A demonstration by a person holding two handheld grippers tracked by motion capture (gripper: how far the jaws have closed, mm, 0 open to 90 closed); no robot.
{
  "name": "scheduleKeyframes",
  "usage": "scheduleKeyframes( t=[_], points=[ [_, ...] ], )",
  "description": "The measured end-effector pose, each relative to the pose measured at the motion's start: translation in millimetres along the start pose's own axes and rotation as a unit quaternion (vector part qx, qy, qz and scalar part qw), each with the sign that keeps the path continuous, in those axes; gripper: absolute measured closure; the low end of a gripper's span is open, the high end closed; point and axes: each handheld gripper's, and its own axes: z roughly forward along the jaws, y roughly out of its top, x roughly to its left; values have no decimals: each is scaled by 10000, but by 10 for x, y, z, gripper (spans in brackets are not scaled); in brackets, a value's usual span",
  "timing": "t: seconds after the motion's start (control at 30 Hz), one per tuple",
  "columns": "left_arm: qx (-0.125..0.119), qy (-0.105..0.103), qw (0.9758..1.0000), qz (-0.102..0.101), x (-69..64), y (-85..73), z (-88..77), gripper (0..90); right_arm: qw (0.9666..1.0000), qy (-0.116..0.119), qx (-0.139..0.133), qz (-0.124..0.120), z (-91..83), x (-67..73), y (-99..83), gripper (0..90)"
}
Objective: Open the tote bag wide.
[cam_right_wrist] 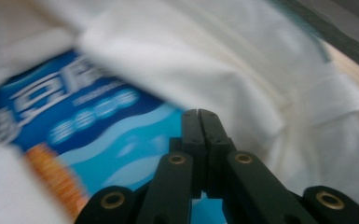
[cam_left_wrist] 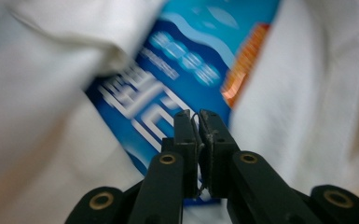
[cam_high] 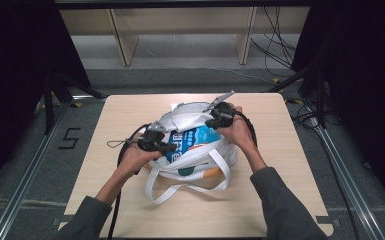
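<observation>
A white cloth tote bag (cam_high: 190, 114) lies in the middle of the wooden table (cam_high: 130, 110), its long handles (cam_high: 180, 192) spilling toward the front. A blue printed packet (cam_high: 194, 141) shows through the bag's mouth. My left gripper (cam_high: 172, 147) is at the bag's left side, jaws shut with nothing plainly gripped, tips close over the packet (cam_left_wrist: 186, 56) and the white fabric (cam_left_wrist: 37, 93). My right gripper (cam_high: 211, 122) is at the bag's upper right, jaws pressed shut, hovering above the packet (cam_right_wrist: 98, 135) beside a fold of bag cloth (cam_right_wrist: 205, 60).
A thin cord loop (cam_high: 115, 143) lies on the table left of the bag. Wooden shelf legs (cam_high: 125, 45) stand beyond the table's far edge, and cables (cam_high: 275, 50) trail on the floor at back right. Metal rails run along both sides.
</observation>
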Motion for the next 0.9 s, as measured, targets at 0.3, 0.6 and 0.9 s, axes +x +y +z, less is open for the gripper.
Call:
scheduleKeyframes(
  t=[0.3, 0.6, 0.9],
  points=[
    [529, 491, 9963, -457, 381, 232, 359, 854, 9940, 804, 296, -679, -299, 349, -528, 900],
    [454, 600, 9932, -884, 546, 104, 383, 873, 9935, 807, 347, -725, -235, 536, -1033, 900],
    [180, -56, 9995, -268, 154, -94, 66, 872, 9962, 449, -551, -500, -493, 334, -704, 900]
  ],
)
